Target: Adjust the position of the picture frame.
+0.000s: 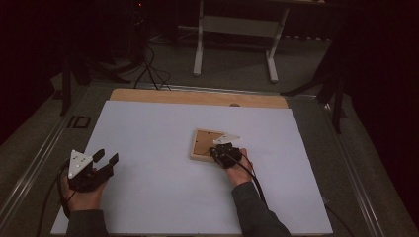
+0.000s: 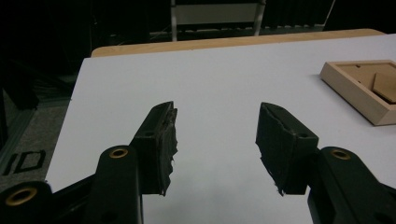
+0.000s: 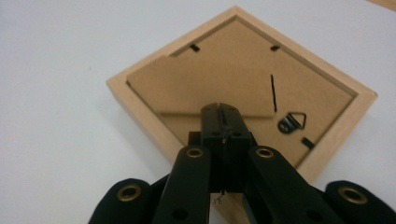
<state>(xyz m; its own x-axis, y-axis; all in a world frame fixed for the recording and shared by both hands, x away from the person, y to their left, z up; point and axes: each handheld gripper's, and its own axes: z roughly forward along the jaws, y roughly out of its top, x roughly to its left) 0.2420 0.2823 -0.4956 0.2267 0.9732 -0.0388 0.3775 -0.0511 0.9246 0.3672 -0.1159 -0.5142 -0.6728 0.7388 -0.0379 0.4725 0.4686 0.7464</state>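
One wooden picture frame (image 1: 205, 145), lying face down, back upward, on the white worktop (image 1: 148, 148), right of centre and toward the middle in depth. My right gripper (image 1: 223, 150) is at the frame's near right corner, its jaws pressed together over the backing board; in the right gripper view their tips sit at the lower edge of the fold-out stand flap (image 3: 205, 84), and whether they pinch that edge or merely rest on it I cannot tell. My left gripper (image 1: 105, 160) rests near the left edge of the worktop, well apart from the frame, jaws spread wide with nothing between them. Progress, as I judge it: the work on the frame's back is at an early stage. The backing board (image 3: 243, 70) is seated inside the rim, the flap lies flat, and the retaining tabs look unturned; opening or standing the frame remains to be done. Count: one frame; one backing board; one stand flap; one metal hanger loop (image 3: 291, 122); four small dark tabs visible at the rim; two grippers; one worktop.
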